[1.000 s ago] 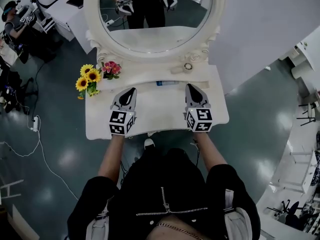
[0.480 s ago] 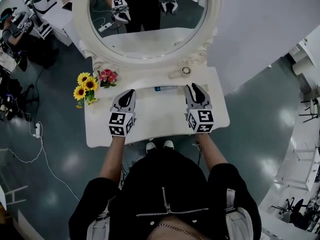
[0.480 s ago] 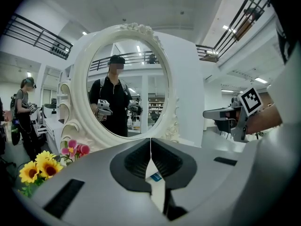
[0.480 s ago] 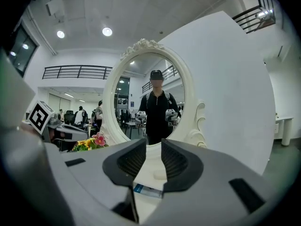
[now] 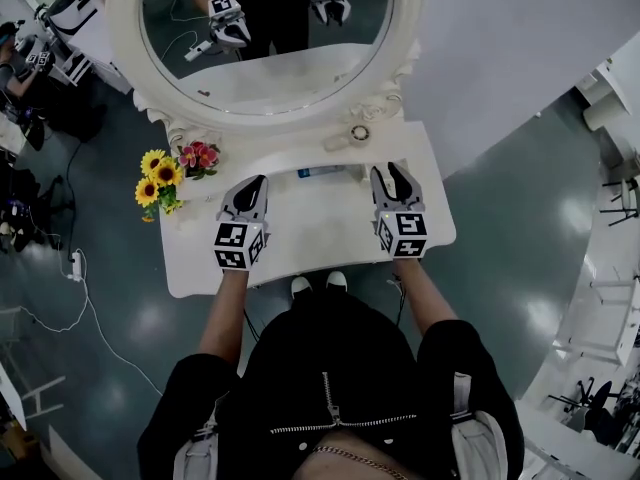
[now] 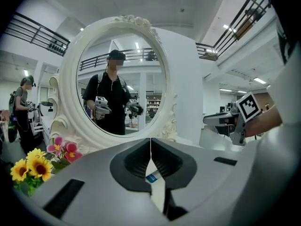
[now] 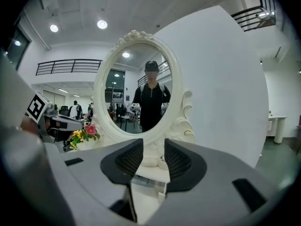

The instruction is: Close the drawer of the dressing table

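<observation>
The white dressing table (image 5: 310,236) with its oval mirror (image 5: 262,30) stands in front of me. No drawer shows in any view; the tabletop's front edge (image 5: 300,271) hides whatever lies under it. My left gripper (image 5: 257,182) hovers over the left half of the top, jaws shut and empty (image 6: 150,143). My right gripper (image 5: 390,173) is over the right half, its jaws opening with nothing between them (image 7: 154,148). Both point level toward the mirror.
Yellow sunflowers (image 5: 157,176) and pink flowers (image 5: 198,155) stand at the table's back left. A blue-labelled item (image 5: 320,171) lies by the mirror base, and a small round object (image 5: 360,133) sits on the raised ledge. A white wall panel (image 5: 510,38) is to the right. Cables (image 5: 60,268) lie on the floor.
Both grippers have moved forward over the tabletop toward the mirror. The right gripper's jaws, shut before, now stand apart. The left jaws stay shut.
</observation>
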Demonstrator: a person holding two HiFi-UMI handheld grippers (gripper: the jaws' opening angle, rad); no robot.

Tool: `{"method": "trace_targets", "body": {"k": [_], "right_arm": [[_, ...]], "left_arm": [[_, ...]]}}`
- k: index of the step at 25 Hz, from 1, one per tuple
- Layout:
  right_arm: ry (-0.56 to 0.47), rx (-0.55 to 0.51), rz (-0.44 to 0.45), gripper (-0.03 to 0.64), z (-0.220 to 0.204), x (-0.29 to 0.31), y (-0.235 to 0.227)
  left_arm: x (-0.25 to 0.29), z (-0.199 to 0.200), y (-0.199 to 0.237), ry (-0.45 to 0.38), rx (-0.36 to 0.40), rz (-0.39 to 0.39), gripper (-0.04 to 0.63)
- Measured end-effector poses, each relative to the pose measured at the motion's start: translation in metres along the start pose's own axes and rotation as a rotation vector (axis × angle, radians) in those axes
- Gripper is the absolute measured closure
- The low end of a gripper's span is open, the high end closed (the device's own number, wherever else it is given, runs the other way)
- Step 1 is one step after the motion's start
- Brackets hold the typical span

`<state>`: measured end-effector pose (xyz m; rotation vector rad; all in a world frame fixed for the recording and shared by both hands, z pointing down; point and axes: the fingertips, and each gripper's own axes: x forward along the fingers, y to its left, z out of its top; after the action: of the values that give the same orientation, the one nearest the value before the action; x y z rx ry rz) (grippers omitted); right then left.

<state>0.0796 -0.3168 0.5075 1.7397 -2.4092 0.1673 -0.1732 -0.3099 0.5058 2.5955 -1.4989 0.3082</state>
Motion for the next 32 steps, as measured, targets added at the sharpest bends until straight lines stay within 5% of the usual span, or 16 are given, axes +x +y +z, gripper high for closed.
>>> {"method": "trace_targets", "body": {"k": [19, 32], "right_arm": [[0.389, 0.059, -0.088, 0.48, -0.174, 0.006, -0.059], [0.575, 0.163, -0.144, 0.456, -0.246, 0.037, -0.093]], "left_arm": [[0.003, -0.036, -0.006, 0.11, -0.014, 0.013, 0.574], [-0.005, -0.047, 0.024, 0.146, -0.034, 0.094, 0.574]]}}
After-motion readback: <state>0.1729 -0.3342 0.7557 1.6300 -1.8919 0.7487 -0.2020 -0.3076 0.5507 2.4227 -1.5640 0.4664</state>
